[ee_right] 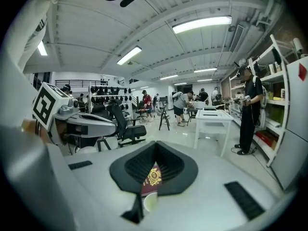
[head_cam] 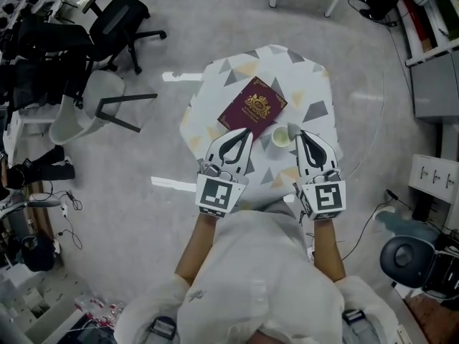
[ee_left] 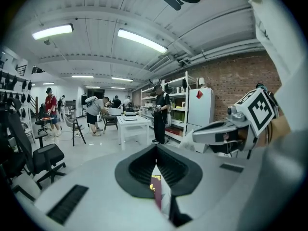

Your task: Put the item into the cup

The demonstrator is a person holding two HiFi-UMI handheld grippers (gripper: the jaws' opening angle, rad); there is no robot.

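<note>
Both grippers, left (head_cam: pixel 246 132) and right (head_cam: pixel 300 133), hover over the table's (head_cam: pixel 315 84) near edge, jaws pressed together and holding nothing. The maroon booklet (head_cam: pixel 252 106), seemingly the item, lies flat just past the left tips, with the cup (head_cam: pixel 281 137) upright beside it. Picking up and placing are both still to do.

no legible wording; gold crest on maroon passport (head_cam: pixel 252 106), lettering too small to read; letterless square markers on left gripper (head_cam: pixel 245 130), right gripper (head_cam: pixel 298 132).
</note>
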